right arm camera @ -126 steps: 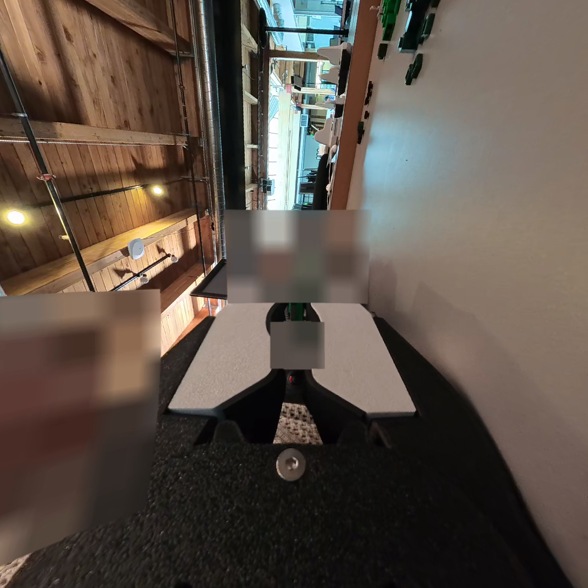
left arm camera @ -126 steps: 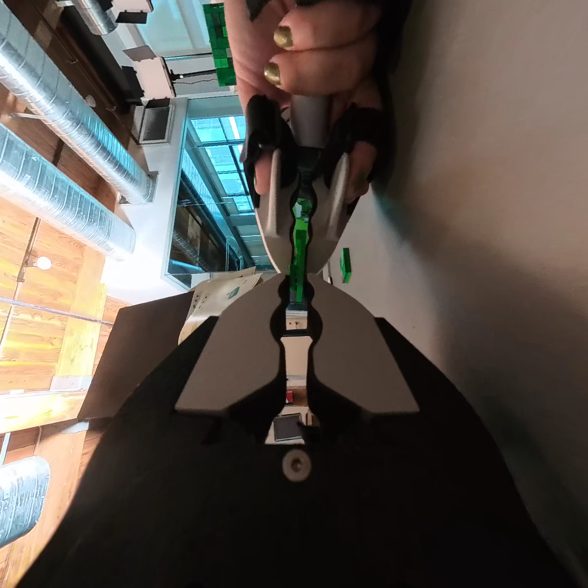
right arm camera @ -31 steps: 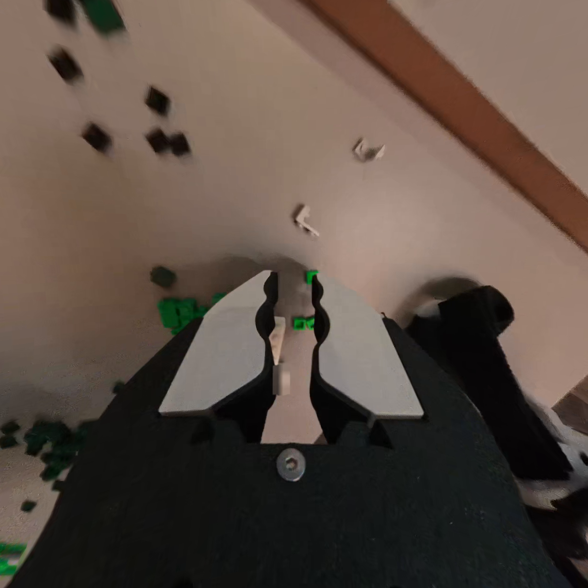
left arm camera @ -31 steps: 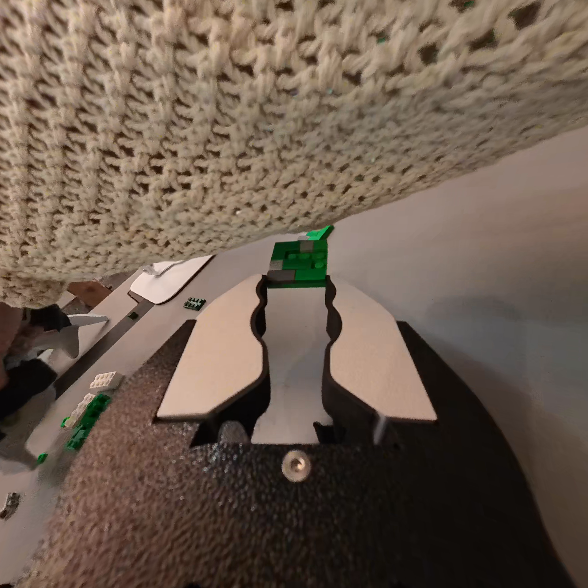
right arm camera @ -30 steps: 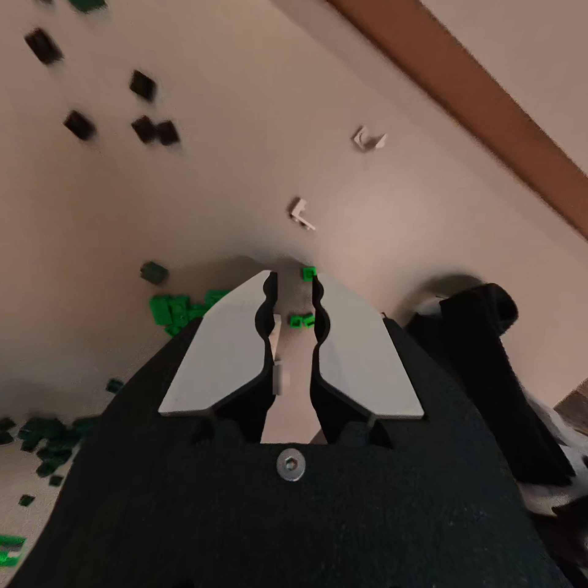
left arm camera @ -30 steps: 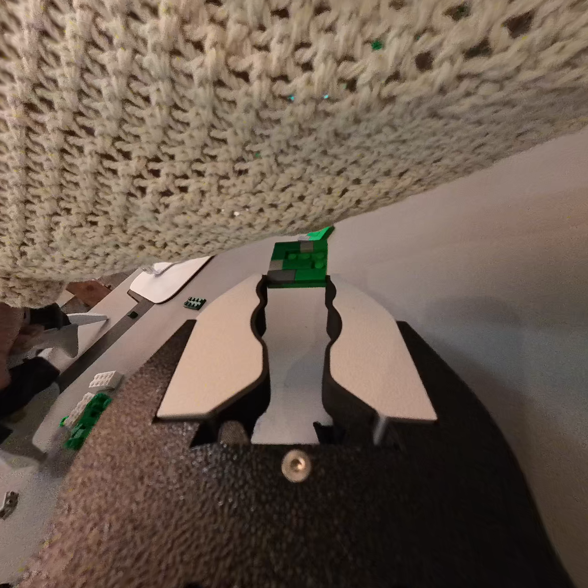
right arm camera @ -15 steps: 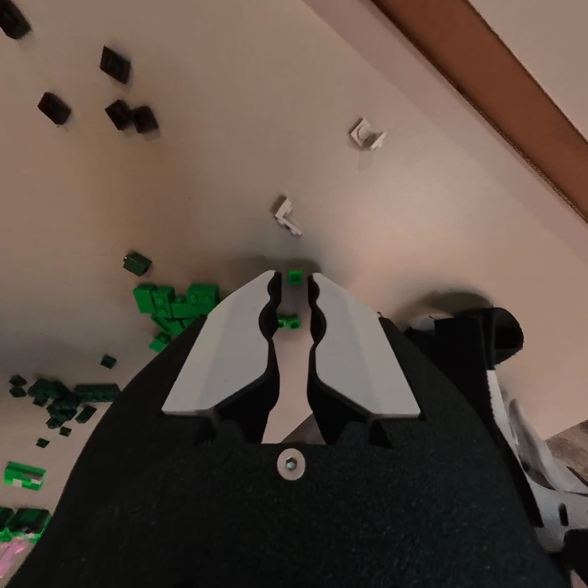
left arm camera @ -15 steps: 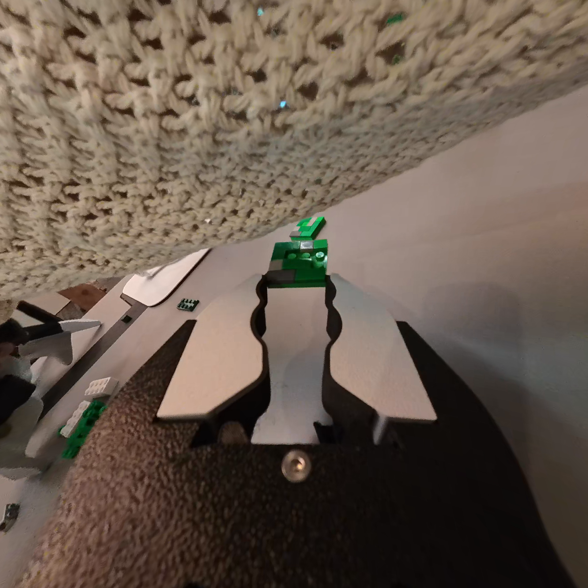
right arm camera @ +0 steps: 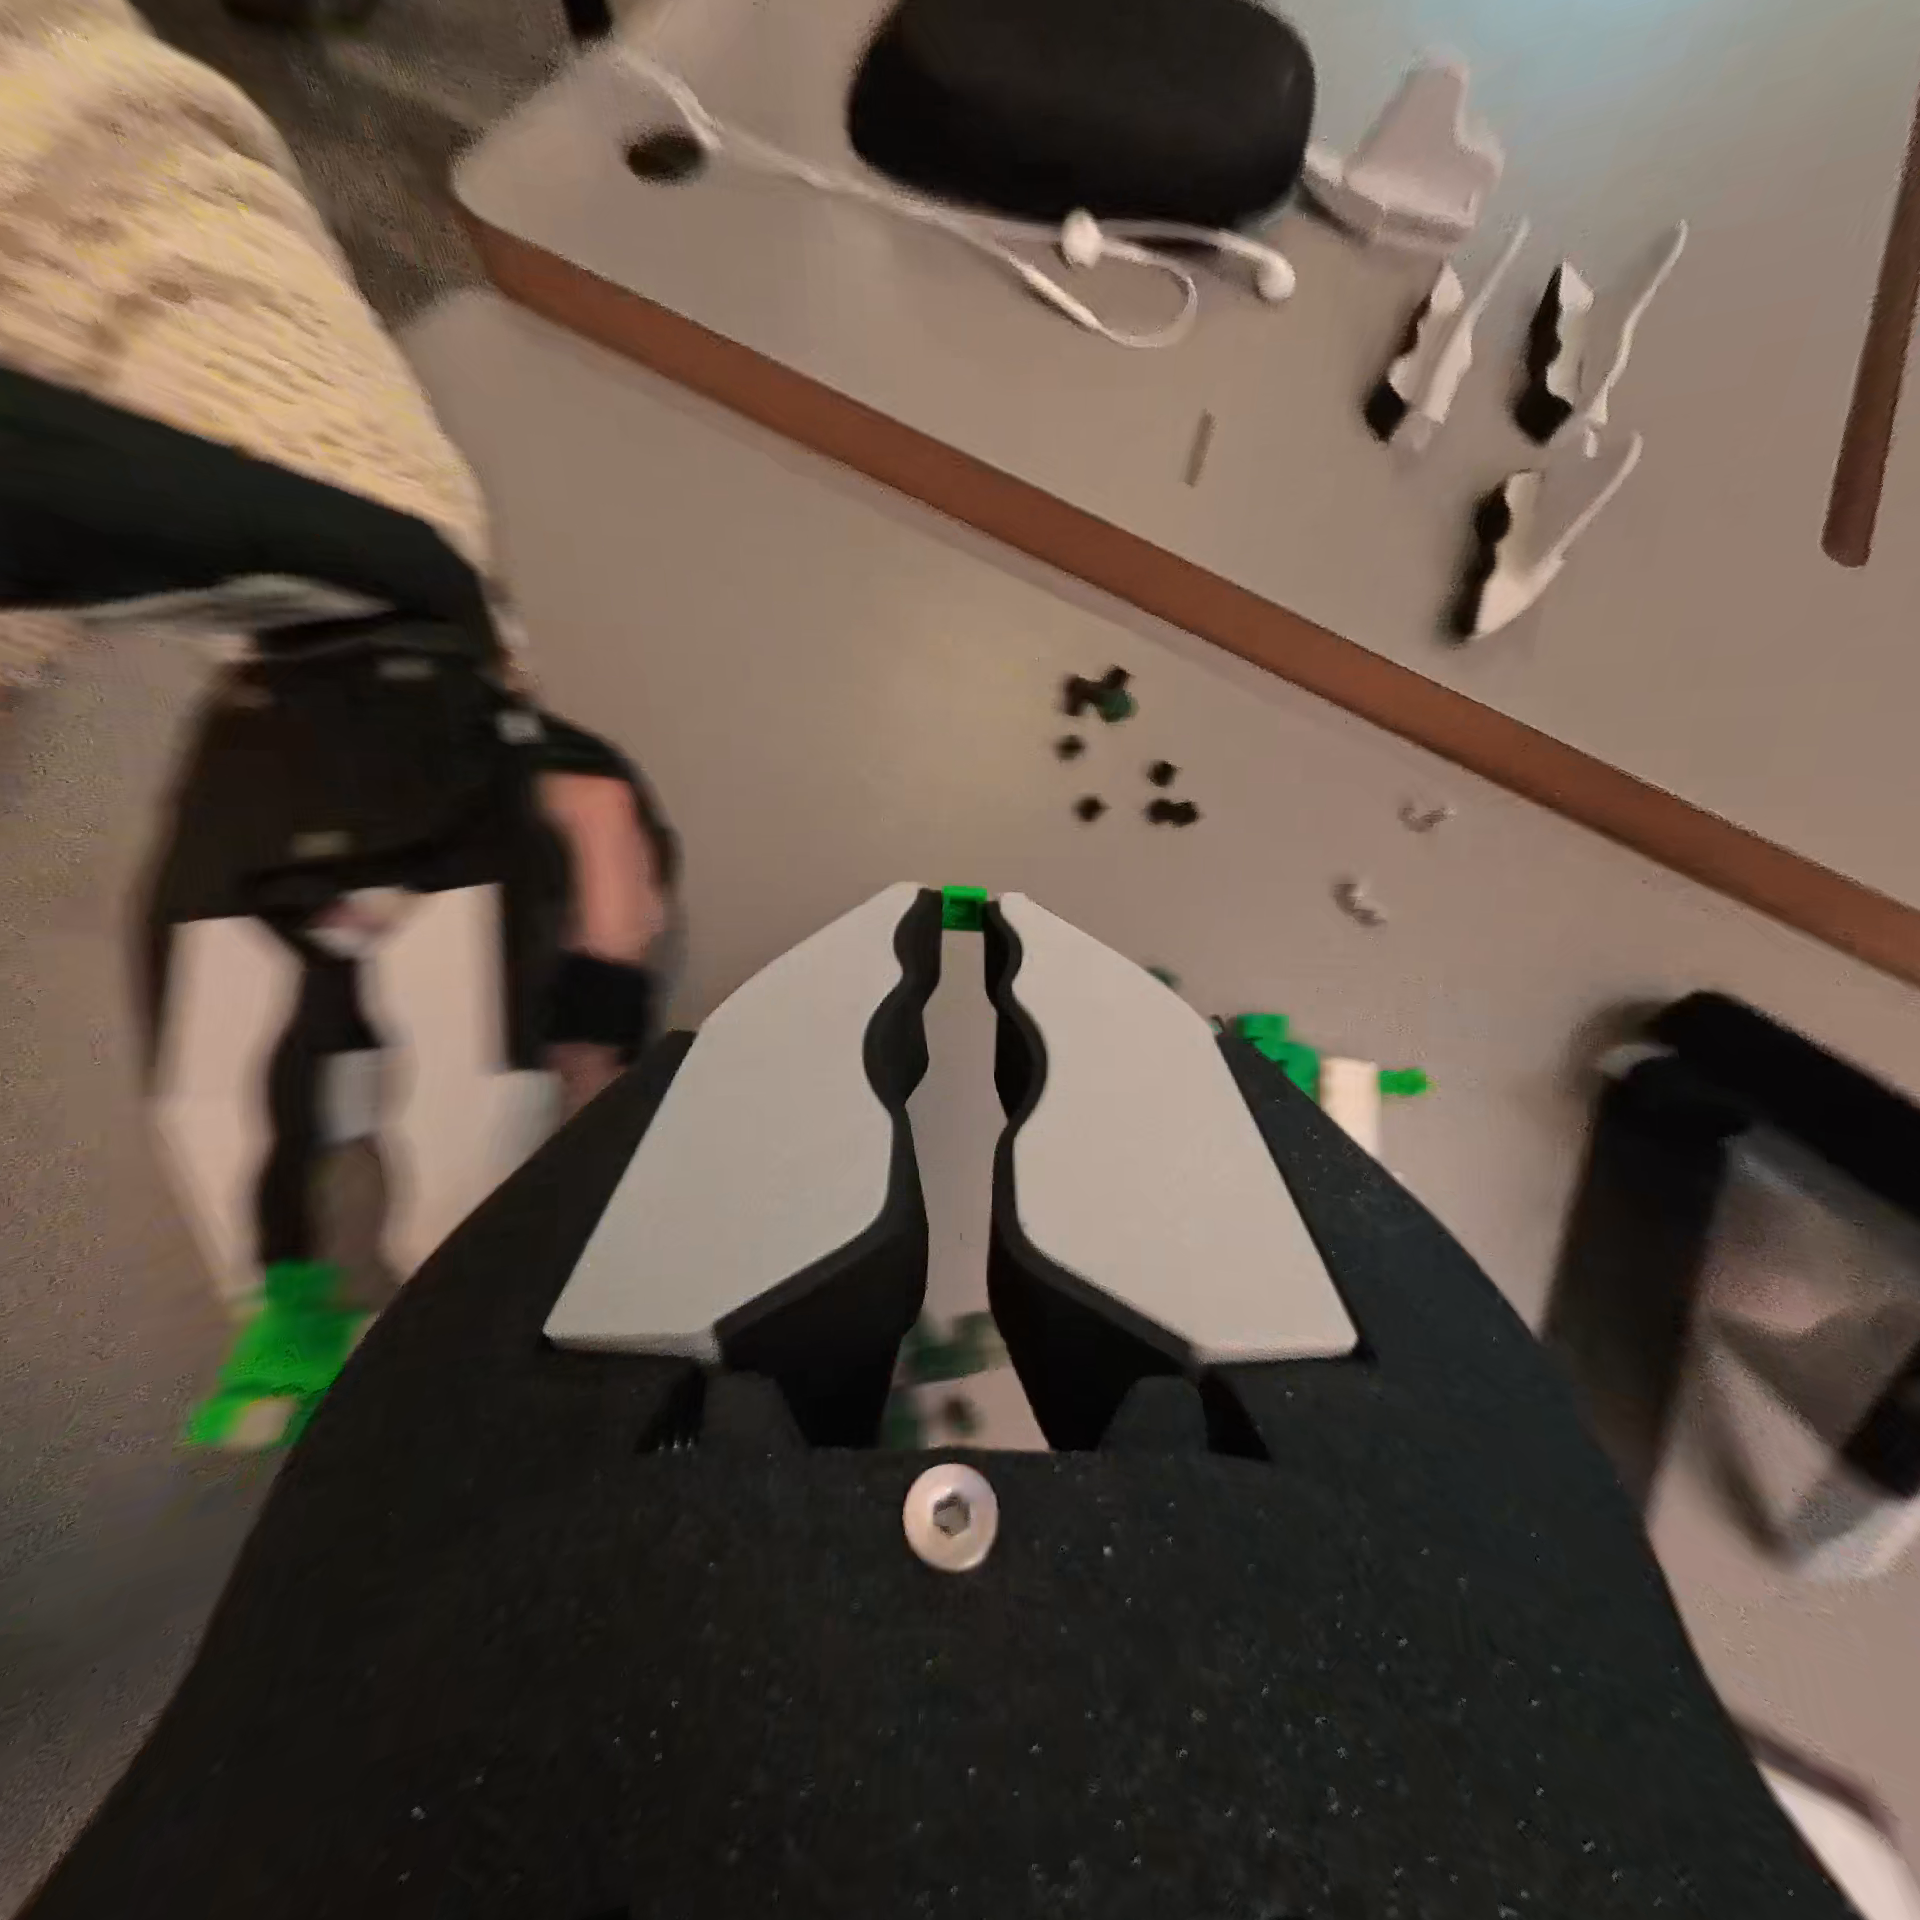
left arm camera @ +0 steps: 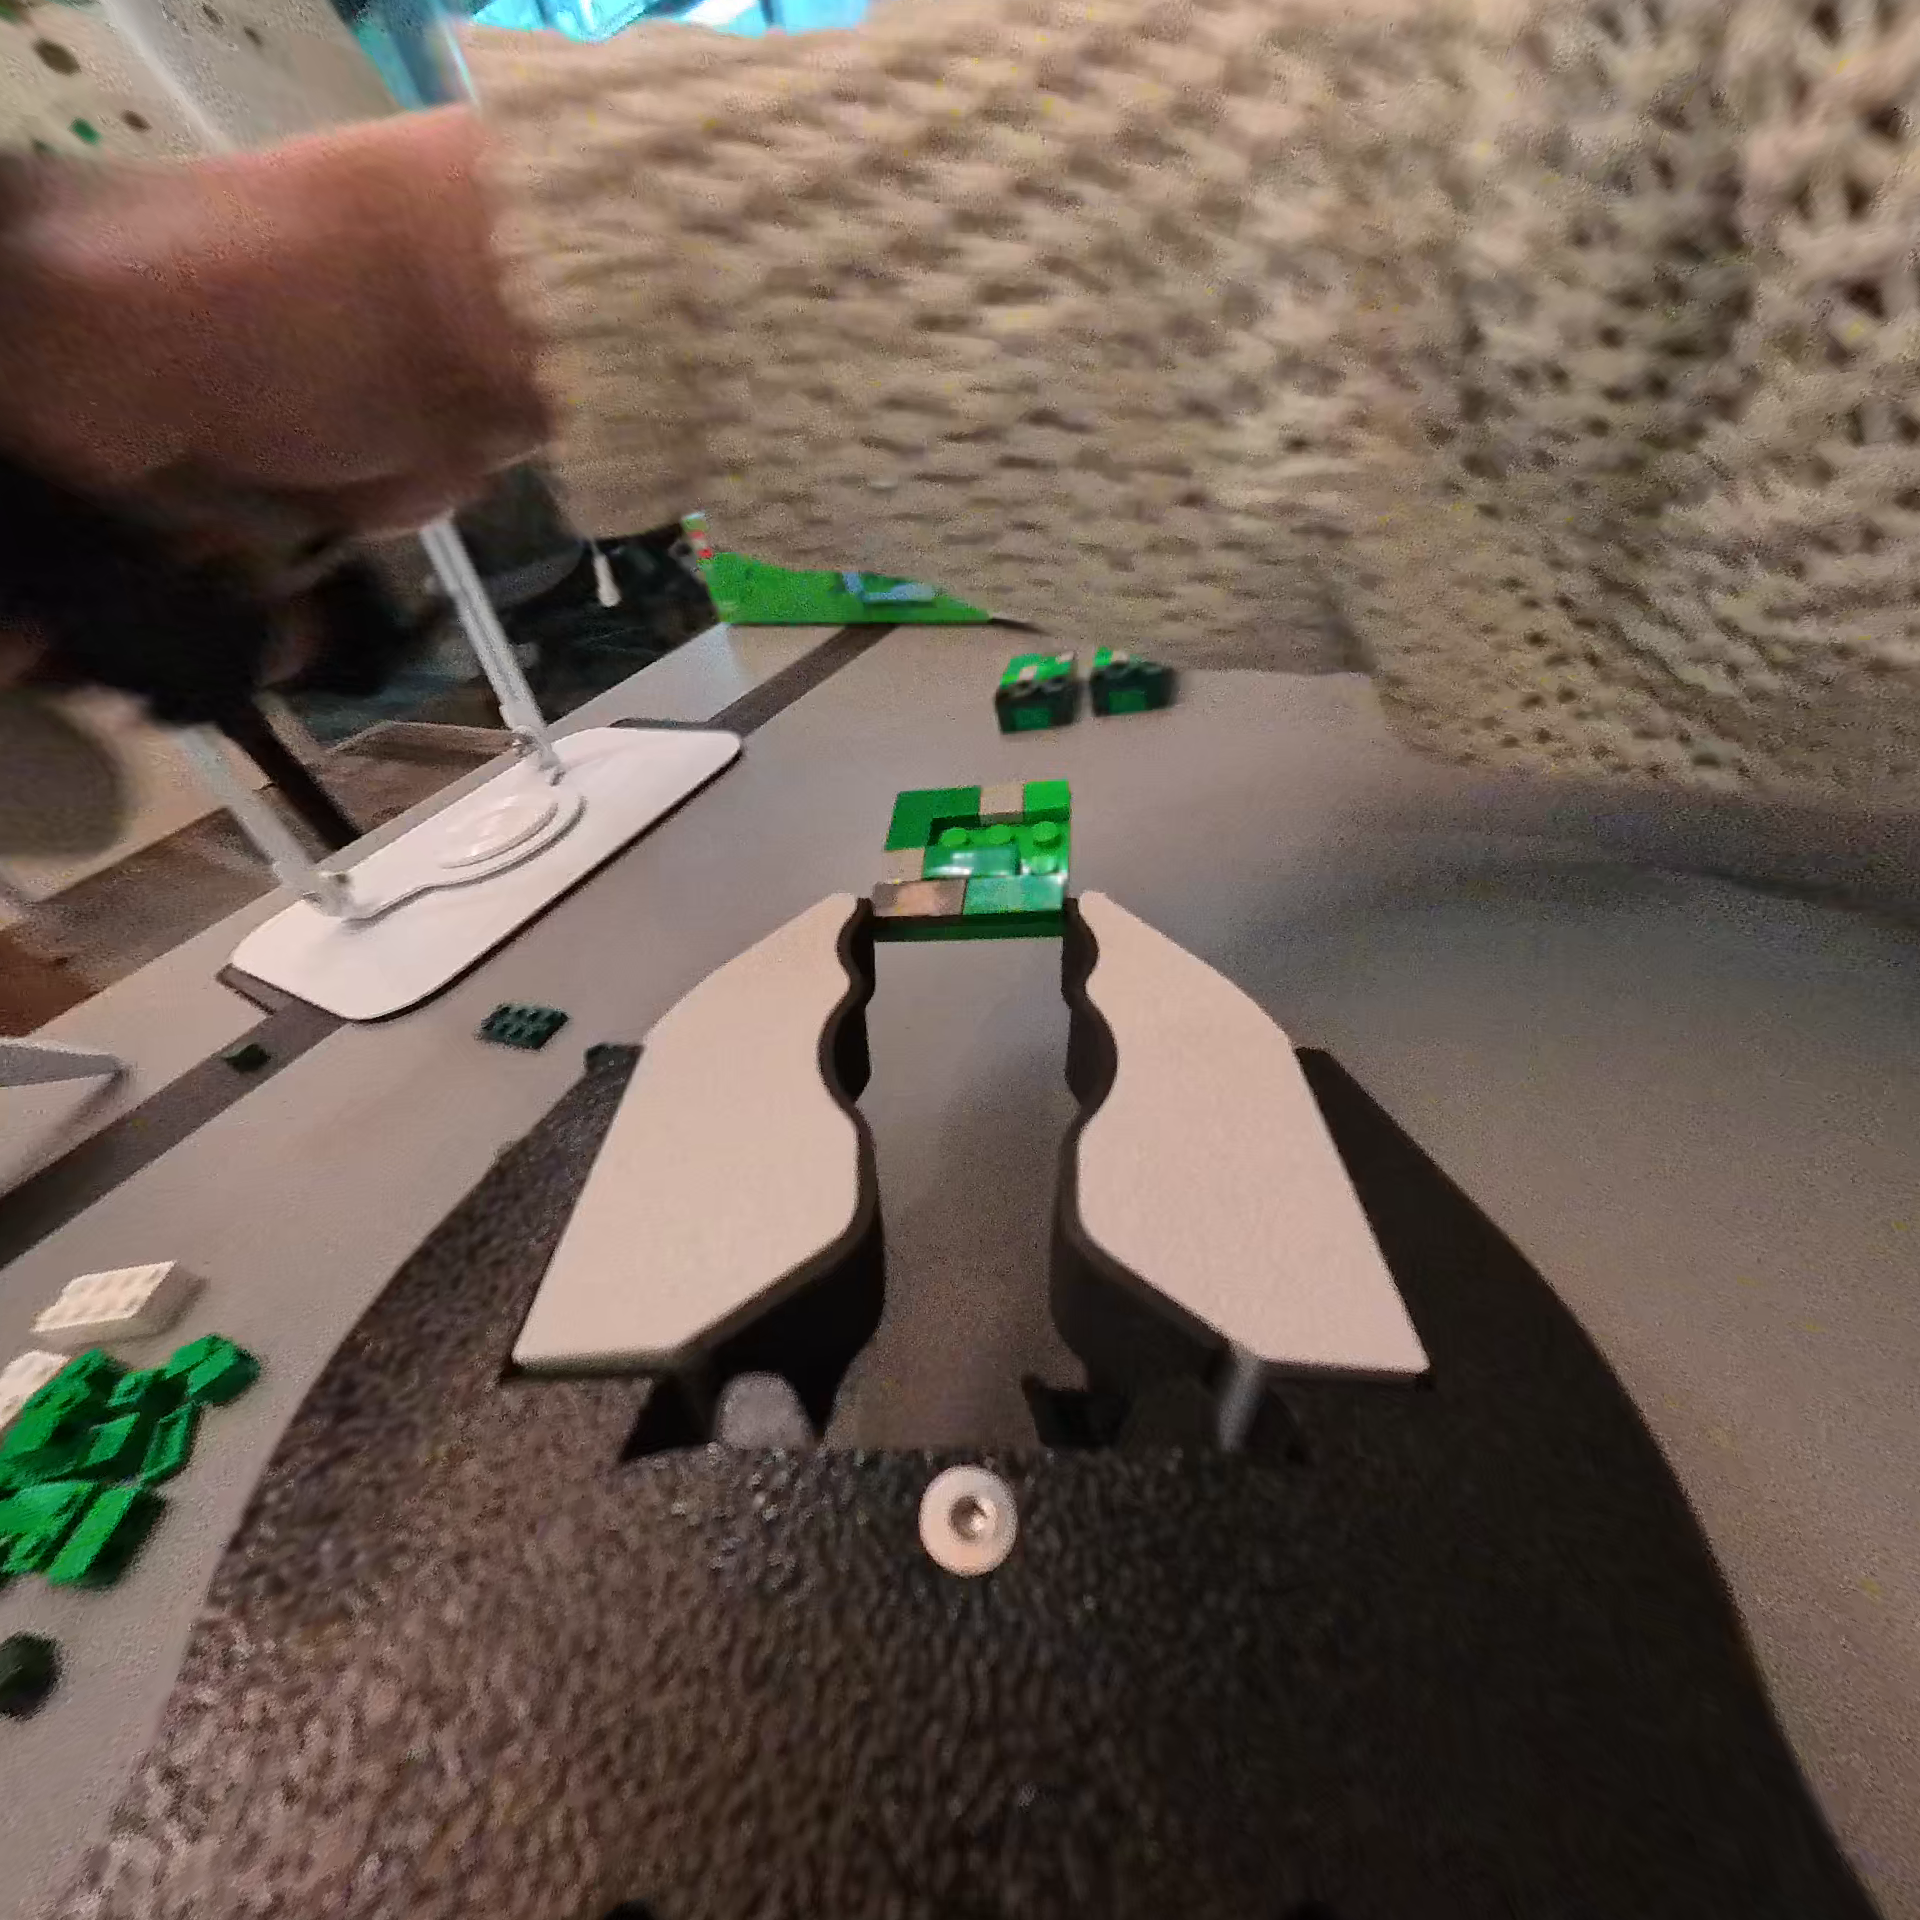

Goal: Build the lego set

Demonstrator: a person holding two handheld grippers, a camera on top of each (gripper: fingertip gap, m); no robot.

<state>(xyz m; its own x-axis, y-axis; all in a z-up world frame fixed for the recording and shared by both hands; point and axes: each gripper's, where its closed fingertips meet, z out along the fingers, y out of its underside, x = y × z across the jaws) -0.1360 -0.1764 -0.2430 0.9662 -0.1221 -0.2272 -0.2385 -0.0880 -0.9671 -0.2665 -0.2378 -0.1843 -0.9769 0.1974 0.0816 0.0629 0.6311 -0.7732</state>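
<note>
My left gripper (left arm camera: 971,914) is shut on a small green and grey lego assembly (left arm camera: 977,852), held at its near edge between the fingertips just above the grey table. My right gripper (right arm camera: 961,909) is shut on a tiny bright green brick (right arm camera: 961,906), pinched at the very tips and lifted above the table. The left gripper and the hand holding it show blurred at the left of the right wrist view (right arm camera: 395,831). A cream knitted sleeve (left arm camera: 1143,364) and a hand fill the top of the left wrist view.
A white stand base (left arm camera: 488,862), two dark green bricks (left arm camera: 1081,686) and a flat green piece (left arm camera: 831,597) lie beyond the assembly. Green bricks (left arm camera: 94,1455) are piled at left. Small black pieces (right arm camera: 1122,769), a brown table edge (right arm camera: 1143,561), spare gripper fingers (right arm camera: 1507,416) and a black case (right arm camera: 1081,104) lie ahead of the right gripper. Some 15 centimetres of space lies between my two pairs of fingers.
My right gripper closed on the tiny green brick, lifted it and swung to a new view. The sleeve pulled up and back over the left gripper, which kept its hold.
</note>
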